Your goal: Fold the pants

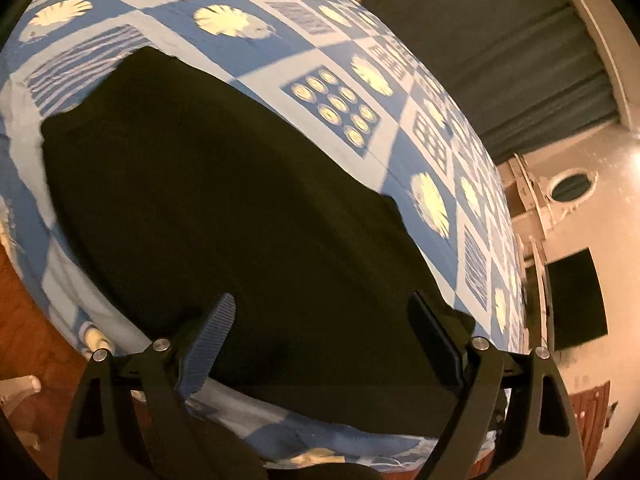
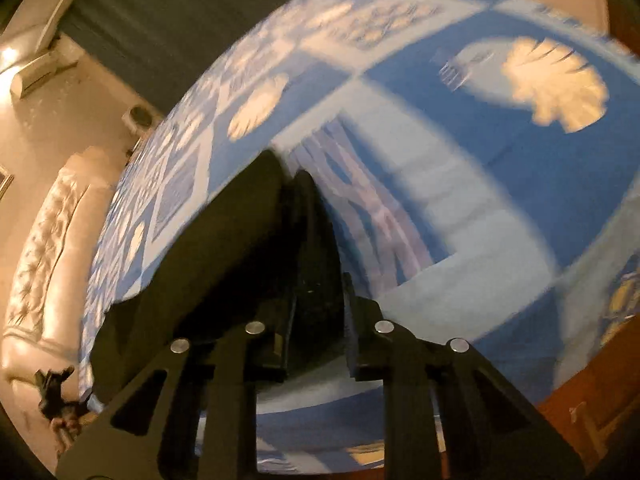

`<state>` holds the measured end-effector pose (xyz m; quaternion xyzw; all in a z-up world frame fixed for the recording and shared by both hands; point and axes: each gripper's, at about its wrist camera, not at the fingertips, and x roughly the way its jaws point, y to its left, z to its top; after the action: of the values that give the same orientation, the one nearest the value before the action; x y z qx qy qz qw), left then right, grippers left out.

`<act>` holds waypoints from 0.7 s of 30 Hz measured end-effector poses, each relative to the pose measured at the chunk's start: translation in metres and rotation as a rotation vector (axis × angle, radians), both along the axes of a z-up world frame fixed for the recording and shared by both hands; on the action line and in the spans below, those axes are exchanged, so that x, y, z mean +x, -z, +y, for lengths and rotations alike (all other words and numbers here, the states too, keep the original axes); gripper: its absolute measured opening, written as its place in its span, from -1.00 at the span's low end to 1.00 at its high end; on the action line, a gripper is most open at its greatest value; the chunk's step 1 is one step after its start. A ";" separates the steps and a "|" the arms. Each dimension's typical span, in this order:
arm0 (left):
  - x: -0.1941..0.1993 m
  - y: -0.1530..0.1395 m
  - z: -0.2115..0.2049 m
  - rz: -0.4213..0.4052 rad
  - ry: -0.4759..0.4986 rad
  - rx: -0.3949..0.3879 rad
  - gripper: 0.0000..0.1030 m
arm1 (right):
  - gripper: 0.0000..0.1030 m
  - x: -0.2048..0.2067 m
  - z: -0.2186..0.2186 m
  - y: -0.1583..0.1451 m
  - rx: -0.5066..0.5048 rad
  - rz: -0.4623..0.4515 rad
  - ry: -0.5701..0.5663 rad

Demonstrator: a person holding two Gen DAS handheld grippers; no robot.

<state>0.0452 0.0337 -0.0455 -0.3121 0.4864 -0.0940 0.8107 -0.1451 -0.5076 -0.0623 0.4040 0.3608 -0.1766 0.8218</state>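
cloth, plastic and wood under warm light

the dark, nearly black cloth pants (image 1: 224,208) look matt and soft, soaking up the light with only faint creases. under them the blue-and-white printed cotton-like bedsheet (image 1: 304,56) is smooth and dull, lightly wrinkled near its edge. the left gripper of matt black plastic (image 1: 320,320) carries ribbed, rubbery-looking fingers (image 1: 210,344) and small shiny metal pins at the joints. the right gripper of the same matt black plastic (image 2: 320,264) shows bright round metal pins too. the reddish-brown wooden floor (image 1: 24,320) has a slight sheen. the cream tufted headboard (image 2: 44,240) looks like glossy padded leather. the grey pleated curtain (image 1: 500,60) is dull fabric.
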 end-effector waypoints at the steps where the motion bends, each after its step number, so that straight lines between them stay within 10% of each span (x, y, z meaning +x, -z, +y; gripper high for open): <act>1: -0.001 0.000 -0.004 -0.004 0.010 -0.004 0.68 | -0.64 -0.005 -0.002 0.008 0.022 0.025 0.001; 9: -0.003 0.012 -0.028 0.024 0.094 0.001 0.68 | -0.50 -0.040 -0.012 -0.011 0.041 -0.077 0.209; 14: -0.003 0.015 -0.027 0.021 0.096 0.012 0.68 | -0.34 -0.023 0.001 -0.003 0.312 -0.255 0.148; 21: -0.004 0.015 -0.024 0.021 0.098 0.008 0.68 | -0.34 0.010 0.011 0.032 0.375 -0.182 0.192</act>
<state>0.0416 0.0097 -0.0604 -0.2857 0.5098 -0.1286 0.8012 -0.1348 -0.4962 -0.0945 0.5963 0.2714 -0.1469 0.7411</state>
